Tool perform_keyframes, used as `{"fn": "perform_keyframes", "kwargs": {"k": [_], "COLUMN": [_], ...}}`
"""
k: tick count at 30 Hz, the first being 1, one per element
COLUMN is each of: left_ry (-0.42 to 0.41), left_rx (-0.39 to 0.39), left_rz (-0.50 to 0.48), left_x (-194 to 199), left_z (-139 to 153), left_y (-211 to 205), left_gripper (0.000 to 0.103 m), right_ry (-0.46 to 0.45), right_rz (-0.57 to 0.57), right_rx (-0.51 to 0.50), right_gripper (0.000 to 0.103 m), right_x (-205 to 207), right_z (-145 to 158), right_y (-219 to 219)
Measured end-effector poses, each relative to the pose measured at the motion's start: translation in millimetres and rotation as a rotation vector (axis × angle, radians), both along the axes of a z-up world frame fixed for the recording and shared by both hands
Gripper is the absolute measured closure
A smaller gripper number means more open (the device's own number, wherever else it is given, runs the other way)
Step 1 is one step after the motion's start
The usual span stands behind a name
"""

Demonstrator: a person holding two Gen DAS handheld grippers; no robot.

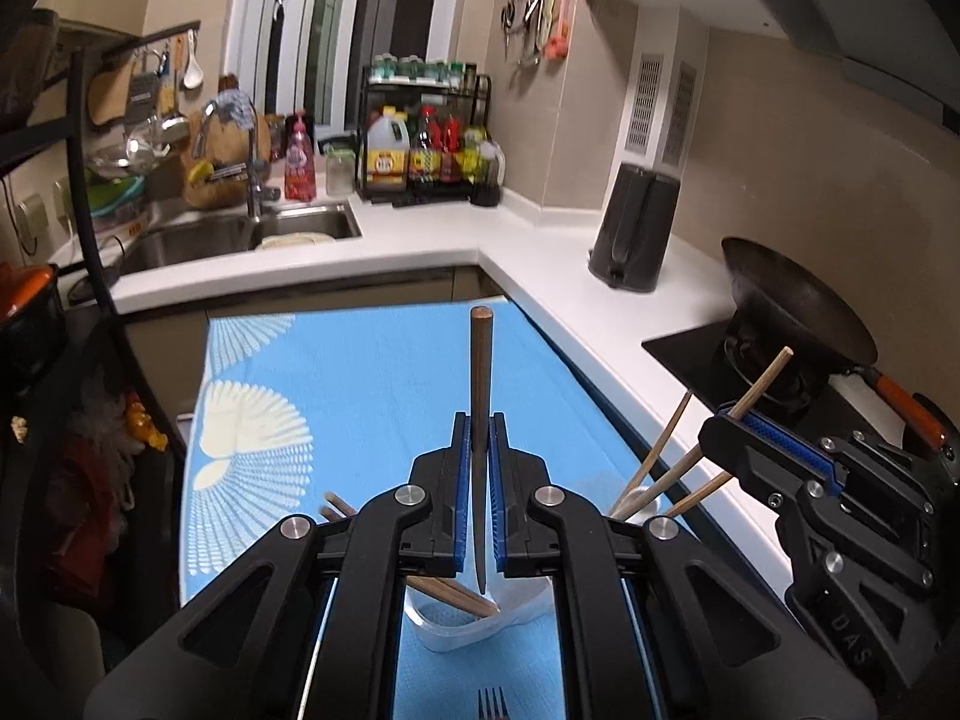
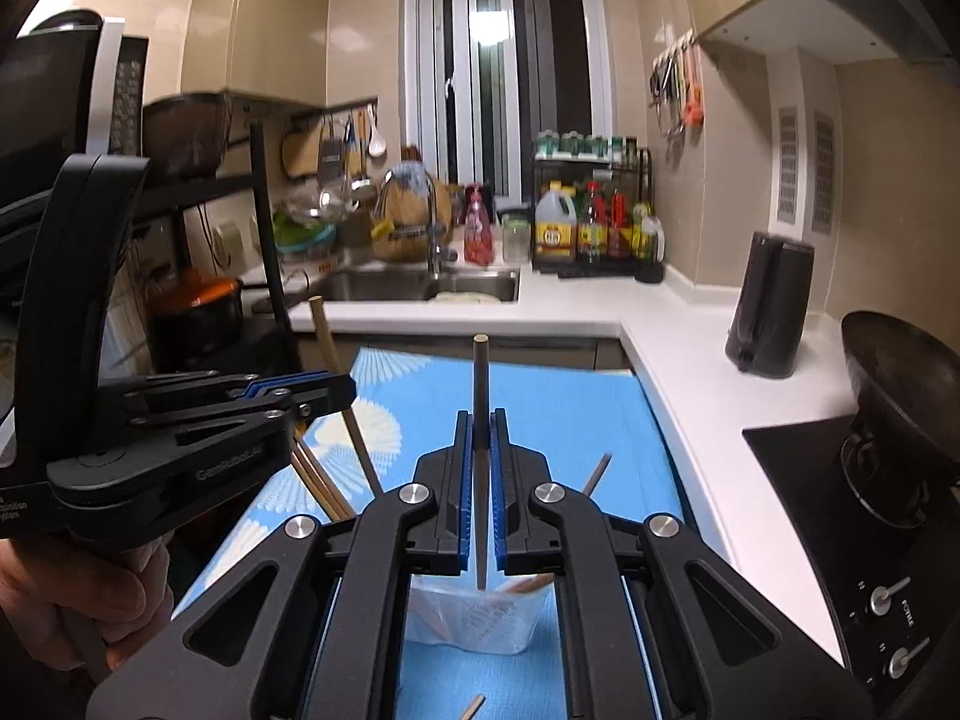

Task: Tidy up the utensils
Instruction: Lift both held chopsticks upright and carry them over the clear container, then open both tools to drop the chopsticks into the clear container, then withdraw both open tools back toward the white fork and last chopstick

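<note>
My left gripper is shut on a dark brown chopstick, held upright with its thin tip over a clear plastic container. My right gripper is shut on a lighter chopstick, its tip over the same container. Several wooden chopsticks stand leaning in the container. The right gripper also shows at the right in the left wrist view, and the left gripper at the left in the right wrist view. A fork lies on the blue cloth.
A blue patterned cloth covers the table. A white L-shaped counter holds a black kettle, a wok on a stove, a sink and a bottle rack. A dark shelf unit stands at the left.
</note>
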State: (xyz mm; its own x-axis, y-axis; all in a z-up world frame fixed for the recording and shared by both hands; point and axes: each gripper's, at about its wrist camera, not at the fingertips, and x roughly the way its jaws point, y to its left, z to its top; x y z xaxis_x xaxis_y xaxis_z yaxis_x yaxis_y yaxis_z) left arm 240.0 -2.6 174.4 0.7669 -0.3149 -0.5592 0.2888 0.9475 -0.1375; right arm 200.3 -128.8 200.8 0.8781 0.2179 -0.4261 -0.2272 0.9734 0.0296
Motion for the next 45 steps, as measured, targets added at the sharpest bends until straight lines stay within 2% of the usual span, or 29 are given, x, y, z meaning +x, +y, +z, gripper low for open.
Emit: {"fn": "perform_keyframes", "kwargs": {"k": [1,3,4,5,6,7,12,14,21,27,28,30,32,34,37,39,41,45], "left_ry": [0.013,0.028,0.027,0.019,0.008,-0.003,-0.091,-0.133,-0.242,-0.243,-0.238,-0.227,-0.211,-0.188,-0.145,-0.123,-0.117,-0.094], "left_rx": [0.002,0.014,0.016,0.011,0.006,0.004,-0.006,-0.017,-0.035,-0.027,-0.023,-0.015,-0.014,-0.012,0.008,0.030,0.053,0.047], "left_rz": [-0.005,-0.002,0.005,0.013,0.018,0.021,0.066,0.092,0.134,0.109,0.101,0.096,0.098,0.101,0.103,0.103,0.101,0.099], "left_x": [1.7,2.9,2.0,0.0,-2.8,-5.7,-25.3,-37.3,-97.2,-144.7,-152.6,-167.9,-181.8,-192.4,-204.0,-211.1,-217.3,-225.0], "left_z": [-4.9,-11.6,-12.2,-11.3,-9.1,-5.9,17.3,27.6,47.1,27.5,21.1,7.7,-9.8,-28.5,-58.0,-75.8,-90.1,-117.9], "left_y": [-1.0,-1.8,-1.2,0.6,2.4,3.9,8.9,10.9,13.0,10.3,9.6,9.8,12.0,15.2,17.0,15.2,14.5,17.2], "left_gripper": [0.097,0.088,0.069,0.057,0.057,0.057,0.052,0.047,0.047,0.047,0.051,0.058,0.071,0.078,0.086,0.087,0.087,0.087], "right_ry": [0.007,0.018,0.032,0.043,0.050,0.052,0.048,0.019,-0.123,-0.207,-0.208,-0.208,-0.189,-0.169,-0.141,-0.111,-0.088,-0.033], "right_rz": [0.000,0.004,0.007,0.005,0.000,-0.011,-0.062,-0.087,-0.139,-0.142,-0.141,-0.147,-0.141,-0.138,-0.140,-0.143,-0.159,-0.175], "right_rx": [-0.006,-0.024,-0.028,-0.029,-0.029,-0.029,-0.034,-0.049,-0.063,-0.016,-0.008,0.005,0.013,0.015,0.025,0.052,0.072,0.091], "right_gripper": [0.097,0.096,0.093,0.085,0.074,0.071,0.070,0.070,0.070,0.070,0.070,0.070,0.070,0.070,0.078,0.086,0.090,0.091], "right_x": [0.9,2.2,3.2,4.3,4.6,4.6,-0.2,-8.0,-55.0,-114.2,-122.9,-140.5,-155.4,-169.6,-187.2,-196.6,-205.6,-220.0], "right_z": [-4.4,-10.5,-12.9,-14.3,-15.1,-15.1,-6.6,2.0,34.3,40.1,37.7,29.4,16.0,-1.7,-28.5,-45.6,-62.7,-98.6], "right_y": [1.0,2.6,2.4,1.9,0.7,-0.7,-7.3,-8.3,-11.5,-16.3,-17.1,-18.2,-17.4,-15.2,-14.1,-16.6,-19.4,-18.5]}}
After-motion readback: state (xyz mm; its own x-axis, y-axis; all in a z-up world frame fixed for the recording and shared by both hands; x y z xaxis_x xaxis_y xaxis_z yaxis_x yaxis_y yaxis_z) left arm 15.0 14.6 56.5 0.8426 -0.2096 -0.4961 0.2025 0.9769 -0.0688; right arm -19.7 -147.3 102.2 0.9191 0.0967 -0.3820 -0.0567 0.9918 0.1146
